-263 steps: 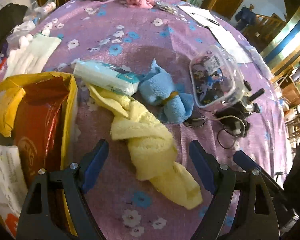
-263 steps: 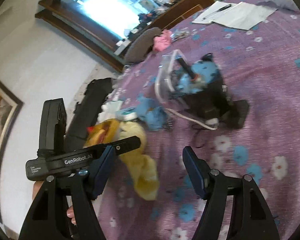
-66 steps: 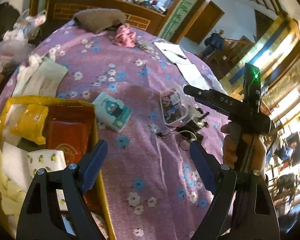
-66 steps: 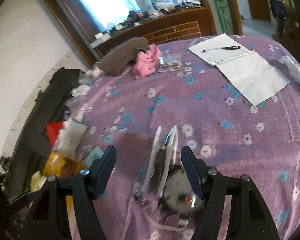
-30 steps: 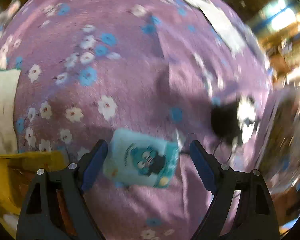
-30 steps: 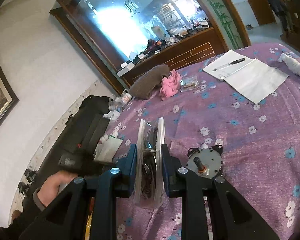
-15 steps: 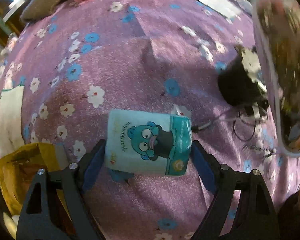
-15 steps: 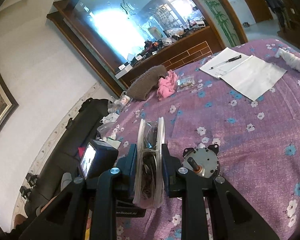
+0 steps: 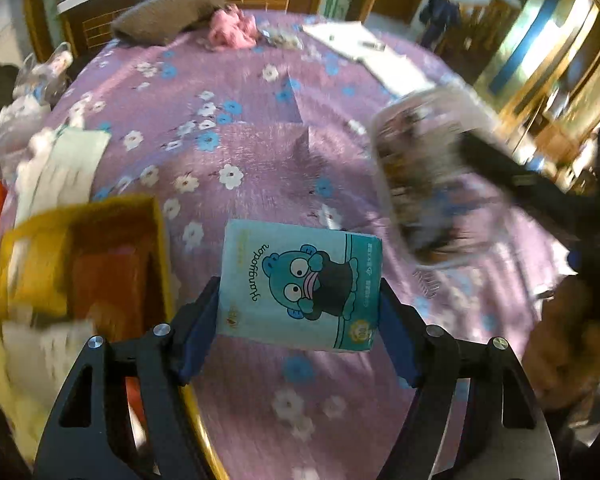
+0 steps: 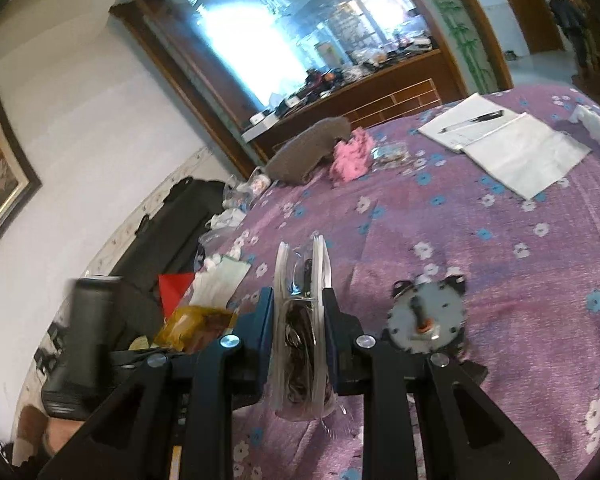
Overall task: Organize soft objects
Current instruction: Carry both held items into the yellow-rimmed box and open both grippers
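Observation:
My left gripper [image 9: 299, 312] is shut on a light blue tissue pack [image 9: 300, 284] with a cartoon face and holds it above the purple flowered tablecloth [image 9: 236, 128]. A yellow box [image 9: 80, 264] holding soft things sits just left of it. My right gripper [image 10: 299, 320] is shut on a clear plastic container [image 10: 300, 320] of small dark items, held on edge above the table; it also shows blurred in the left wrist view [image 9: 424, 176]. A pink cloth [image 10: 352, 156] and a brown knitted piece [image 10: 308, 152] lie at the table's far side.
A round grey motor [image 10: 426, 316] with wires sits on the cloth right of my right gripper. White papers with a pen [image 10: 504, 140] lie far right. White gloves [image 9: 56, 164] and plastic bags [image 9: 40, 76] lie at the left edge. A black sofa [image 10: 168, 232] stands beyond.
My left gripper has closed on the tissue pack and lifted it off the cloth. My right gripper still holds the clear container, now nearer the motor.

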{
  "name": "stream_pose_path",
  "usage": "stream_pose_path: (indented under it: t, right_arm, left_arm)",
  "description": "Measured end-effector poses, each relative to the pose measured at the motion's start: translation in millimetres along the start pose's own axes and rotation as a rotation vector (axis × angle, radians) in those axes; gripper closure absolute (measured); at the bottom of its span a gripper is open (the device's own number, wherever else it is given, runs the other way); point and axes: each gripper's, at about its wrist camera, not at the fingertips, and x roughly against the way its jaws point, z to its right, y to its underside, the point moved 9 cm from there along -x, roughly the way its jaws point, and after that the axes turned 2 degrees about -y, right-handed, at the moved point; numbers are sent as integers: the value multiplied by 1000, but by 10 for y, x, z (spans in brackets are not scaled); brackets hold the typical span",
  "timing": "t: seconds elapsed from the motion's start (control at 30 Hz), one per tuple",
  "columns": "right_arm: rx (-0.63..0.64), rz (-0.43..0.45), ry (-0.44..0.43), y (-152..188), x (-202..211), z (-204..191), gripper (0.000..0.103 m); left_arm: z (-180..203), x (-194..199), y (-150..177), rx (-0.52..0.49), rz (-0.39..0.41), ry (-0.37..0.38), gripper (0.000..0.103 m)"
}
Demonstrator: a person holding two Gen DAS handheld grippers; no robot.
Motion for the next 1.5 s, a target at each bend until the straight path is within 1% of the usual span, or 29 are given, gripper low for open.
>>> stream_pose_path:
  t: [0.1, 0.2, 0.3, 0.43, 0.57, 0.73, 0.8, 0.87, 1.07, 1.17, 1.33, 1.5]
  right_arm:
    - [16, -34, -19, 86, -107, -73, 82]
    - [34, -53, -33, 154, -169, -145, 82]
    - [46, -70, -59, 217, -219, -223, 82]
    - [60, -80, -84, 269, -266, -307, 82]
    - [73, -74, -87, 259, -247, -370, 82]
    - [55, -77, -94, 272, -188, -482, 82]
    - [34, -81, -124, 306, -168, -547, 82]
    - [29, -81, -135, 332, -158, -607, 82]
    - [19, -84, -206, 356, -197, -904, 82]
    - [23, -99, -250, 375, -262, -1087, 82]
    - [22, -123, -291, 384, -485, -1332, 82]
    - [-35, -133, -277, 339, -833, -1385, 82]
  left_arm:
    - [-31, 227, 141, 75, 69, 22, 29]
    - [-61, 377, 273, 123, 126, 12, 29]
    - [-144, 427, 315, 153, 148, 1, 29]
    - [-222, 547, 350, 163, 178, -11, 29]
    - [-256, 584, 367, 165, 186, -11, 29]
    - [-292, 662, 388, 175, 207, 6, 29]
    - [-319, 703, 397, 183, 217, 13, 29]
    - [-363, 752, 405, 192, 225, 14, 29]
    - [-612, 977, 420, 220, 268, -18, 29]
    - [-802, 1086, 423, 244, 288, -42, 29]
    - [-1137, 1165, 346, 275, 307, -80, 29]
    - [-1404, 993, 150, 274, 268, -68, 29]
